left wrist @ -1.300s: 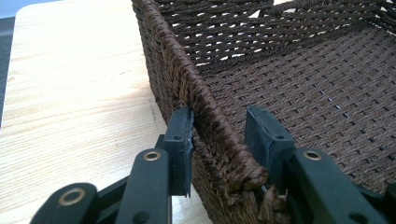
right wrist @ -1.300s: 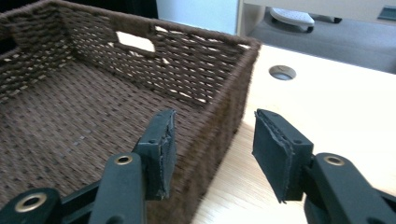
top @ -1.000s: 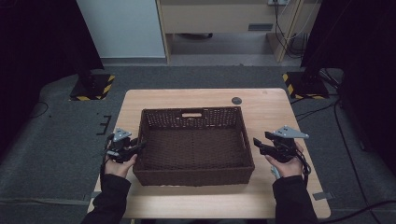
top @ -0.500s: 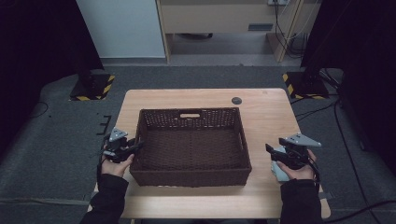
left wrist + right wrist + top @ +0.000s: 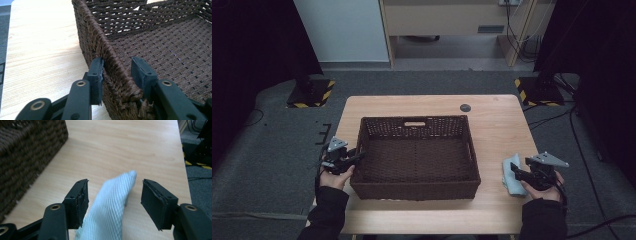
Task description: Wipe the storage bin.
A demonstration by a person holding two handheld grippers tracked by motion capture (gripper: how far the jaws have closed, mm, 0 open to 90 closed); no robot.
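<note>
We keep left gripper clamped on wicker basket wall; right gripper jaws, just opened wide, straddle light-blue cloth right of basket: lower, pinch mid-fold.

No text, label, brand or number could be read on anything in these views. The only signs were warning stripes, yellow and black: on one stand base on the floor beyond the table's far left corner, and on another beyond its far right corner.
</note>
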